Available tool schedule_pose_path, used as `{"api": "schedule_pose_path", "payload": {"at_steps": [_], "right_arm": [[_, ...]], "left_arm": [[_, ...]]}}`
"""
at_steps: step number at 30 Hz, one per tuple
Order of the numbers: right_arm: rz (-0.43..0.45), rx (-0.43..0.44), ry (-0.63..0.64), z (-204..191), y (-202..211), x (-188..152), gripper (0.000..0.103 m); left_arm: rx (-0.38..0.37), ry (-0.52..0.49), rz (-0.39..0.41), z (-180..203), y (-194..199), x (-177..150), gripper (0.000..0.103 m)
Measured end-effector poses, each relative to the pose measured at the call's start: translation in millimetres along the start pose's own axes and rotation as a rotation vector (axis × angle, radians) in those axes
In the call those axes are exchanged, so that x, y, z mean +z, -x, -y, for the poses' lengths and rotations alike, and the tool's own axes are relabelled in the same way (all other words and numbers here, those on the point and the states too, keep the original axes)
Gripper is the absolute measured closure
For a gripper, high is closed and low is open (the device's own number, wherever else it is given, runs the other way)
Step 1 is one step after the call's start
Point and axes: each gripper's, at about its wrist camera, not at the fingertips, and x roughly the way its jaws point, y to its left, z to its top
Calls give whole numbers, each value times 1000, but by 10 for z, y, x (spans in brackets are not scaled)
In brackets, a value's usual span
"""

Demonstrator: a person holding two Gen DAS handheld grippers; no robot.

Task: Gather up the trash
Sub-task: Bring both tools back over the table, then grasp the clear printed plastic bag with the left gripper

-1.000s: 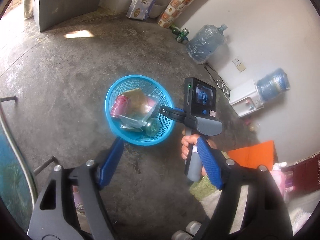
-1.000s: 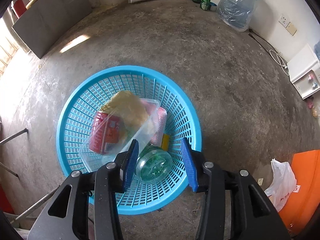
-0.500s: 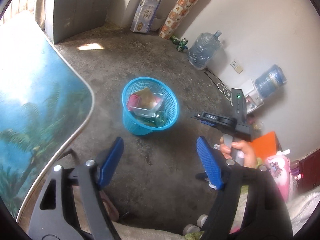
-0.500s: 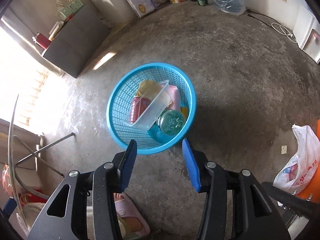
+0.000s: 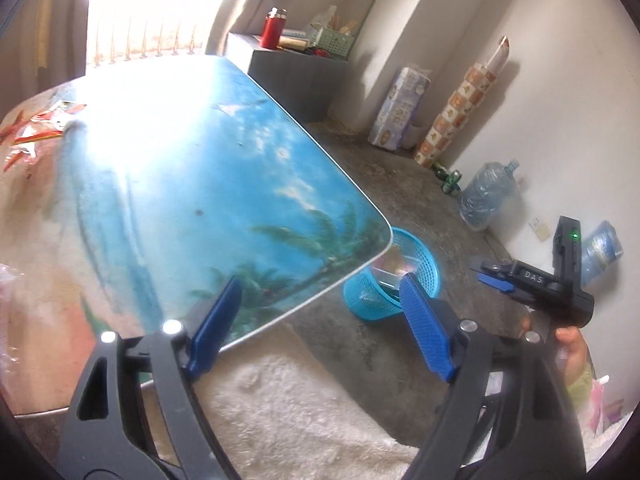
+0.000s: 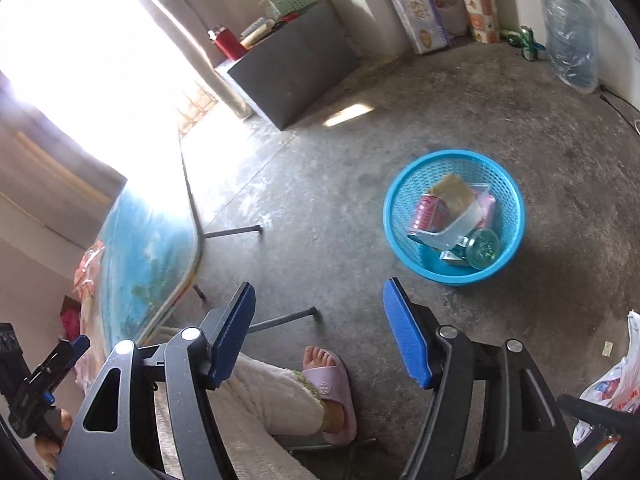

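Left gripper (image 5: pixel 320 322): opening, empty, over table (image 5: pixel 180 184).
Right gripper (image 6: pixel 318 334): opening, empty.
Basket (image 6: pixel 400 196): floor, far right, holding trash.

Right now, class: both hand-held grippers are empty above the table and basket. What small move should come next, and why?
Probably swing the left hand-held gripper, jaws opening and empty, toward the red wrappers at the table's far end. The blue basket already holds a can, tub and bottle; the wrappers remain uncollected.
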Motion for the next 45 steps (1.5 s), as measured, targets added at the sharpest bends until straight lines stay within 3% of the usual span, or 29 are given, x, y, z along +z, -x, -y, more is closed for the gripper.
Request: {"api": "schedule_pose_path", "payload": {"at_steps": [4, 7, 13, 20, 33, 35, 40, 45], "right_arm": [[-37, 92, 111, -675, -48, -42, 23], [-105, 126, 219, -1210, -147, -202, 22], [-208, 184, 368, -2046, -338, -533, 22], [-286, 196, 465, -2639, -562, -747, 22], [-364, 179, 541, -3259, -932, -904, 22], [-375, 175, 548, -3324, -992, -909, 22], [-390, 176, 552, -3459, -1092, -907, 22], [-402, 177, 547, -3532, -1165, -923, 22]], "left_arm": [[130, 58, 88, -322, 451, 102, 19], [246, 100, 119, -628, 725, 118, 18], [395, 179, 144, -1202, 1113, 30, 18], [483, 195, 180, -1589, 1426, -63, 18], [498, 216, 161, -2010, 1420, -98, 18], [460, 222, 164, -2057, 1428, -114, 18], [279, 213, 167, -2179, 1381, -222, 18], [255, 124, 124, -2184, 1259, -313, 18]]}}
